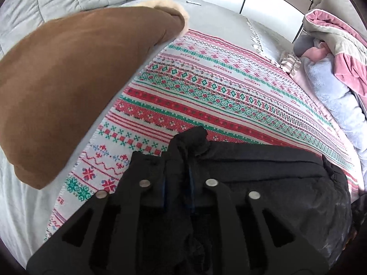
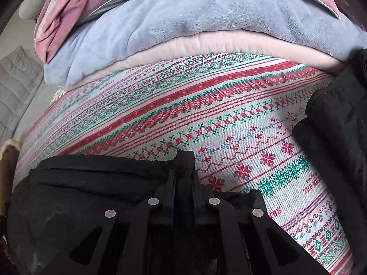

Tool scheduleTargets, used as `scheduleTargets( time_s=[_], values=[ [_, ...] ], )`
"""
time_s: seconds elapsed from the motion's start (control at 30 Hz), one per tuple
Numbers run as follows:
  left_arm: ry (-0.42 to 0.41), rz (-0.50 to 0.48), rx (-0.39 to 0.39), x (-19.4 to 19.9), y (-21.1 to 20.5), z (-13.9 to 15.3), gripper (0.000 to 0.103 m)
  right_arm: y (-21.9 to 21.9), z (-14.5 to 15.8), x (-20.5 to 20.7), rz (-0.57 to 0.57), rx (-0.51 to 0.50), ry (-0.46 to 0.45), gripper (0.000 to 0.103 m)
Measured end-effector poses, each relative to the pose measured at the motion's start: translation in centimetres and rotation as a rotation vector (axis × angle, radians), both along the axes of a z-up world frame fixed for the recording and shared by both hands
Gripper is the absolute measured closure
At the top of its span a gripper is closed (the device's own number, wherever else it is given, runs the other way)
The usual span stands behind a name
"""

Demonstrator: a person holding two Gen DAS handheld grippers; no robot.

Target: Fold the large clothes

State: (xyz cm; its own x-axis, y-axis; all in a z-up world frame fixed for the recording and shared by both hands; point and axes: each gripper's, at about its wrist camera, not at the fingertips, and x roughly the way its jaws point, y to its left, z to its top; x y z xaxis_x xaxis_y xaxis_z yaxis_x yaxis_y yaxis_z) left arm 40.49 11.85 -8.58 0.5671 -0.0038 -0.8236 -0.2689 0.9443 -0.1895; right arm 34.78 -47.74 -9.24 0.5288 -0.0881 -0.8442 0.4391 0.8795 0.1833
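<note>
left wrist view: the left gripper [image 1: 177, 160] points down at a bed covered by a patterned blanket [image 1: 206, 87] in red, green and white bands. its two fingers stand close together and pinch a bunched fold of a black garment [image 1: 275, 171], whose cloth rises in a small peak just past the fingertips. the rest of the black garment spreads to the right of the gripper, lying on the near part of the blanket. a brown garment [image 1: 68, 80] with a pale fleecy edge lies to the left, partly on the blanket and partly on the grey sheet [image 1: 218, 16]. a pile of pink and pale blue bedding [image 1: 328, 68] sits along the right edge.

right wrist view: the right gripper [image 2: 183, 171] also points down at the patterned blanket [image 2: 206, 114]. its fingers are drawn together, clamped on an edge of the black garment [image 2: 91, 183], which spreads to the left of them. another black fabric mass [image 2: 332, 114] lies at the right. a pale blue fleece [image 2: 183, 23] and a pink layer [image 2: 206, 48] are stacked beyond the blanket.
</note>
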Motion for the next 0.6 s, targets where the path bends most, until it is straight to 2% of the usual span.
scheduleTargets(
  time_s=[0.07, 0.1, 0.17, 0.2, 0.23, 0.33, 0.47, 0.6],
  values=[
    [0.008, 0.006, -0.032, 0.1, 0.4, 0.2, 0.081, -0.1, 0.2, 0.0, 0.004, 0.008, 0.006, 0.079],
    [0.01, 0.014, -0.049, -0.1, 0.6, 0.5, 0.076, -0.3, 0.6, -0.1, 0.001, 0.022, 0.014, 0.072],
    [-0.015, 0.028, -0.106, -0.7, 1.3, 1.8, 0.061, -0.8, 1.9, -0.8, -0.006, 0.073, -0.004, 0.062],
    [-0.039, 0.032, -0.13, -1.1, 1.5, 2.5, 0.049, -0.8, 2.8, -1.3, -0.002, 0.094, -0.028, 0.055],
    [-0.069, 0.033, -0.153, -1.7, 1.6, 3.4, 0.042, -0.7, 3.8, -1.8, 0.007, 0.105, -0.051, 0.048],
    [-0.137, 0.008, -0.183, -3.4, 0.9, 6.1, 0.037, 0.0, 6.9, -4.0, 0.033, 0.087, -0.123, 0.04],
    [-0.183, -0.103, -0.159, -6.6, -2.7, 8.4, 0.028, 2.2, 9.6, -8.1, 0.096, 0.059, -0.166, 0.035],
    [-0.192, -0.321, -0.042, -10.8, -9.6, 8.8, 0.027, 5.2, 9.5, -10.0, 0.222, 0.07, -0.109, 0.035]
  ],
)
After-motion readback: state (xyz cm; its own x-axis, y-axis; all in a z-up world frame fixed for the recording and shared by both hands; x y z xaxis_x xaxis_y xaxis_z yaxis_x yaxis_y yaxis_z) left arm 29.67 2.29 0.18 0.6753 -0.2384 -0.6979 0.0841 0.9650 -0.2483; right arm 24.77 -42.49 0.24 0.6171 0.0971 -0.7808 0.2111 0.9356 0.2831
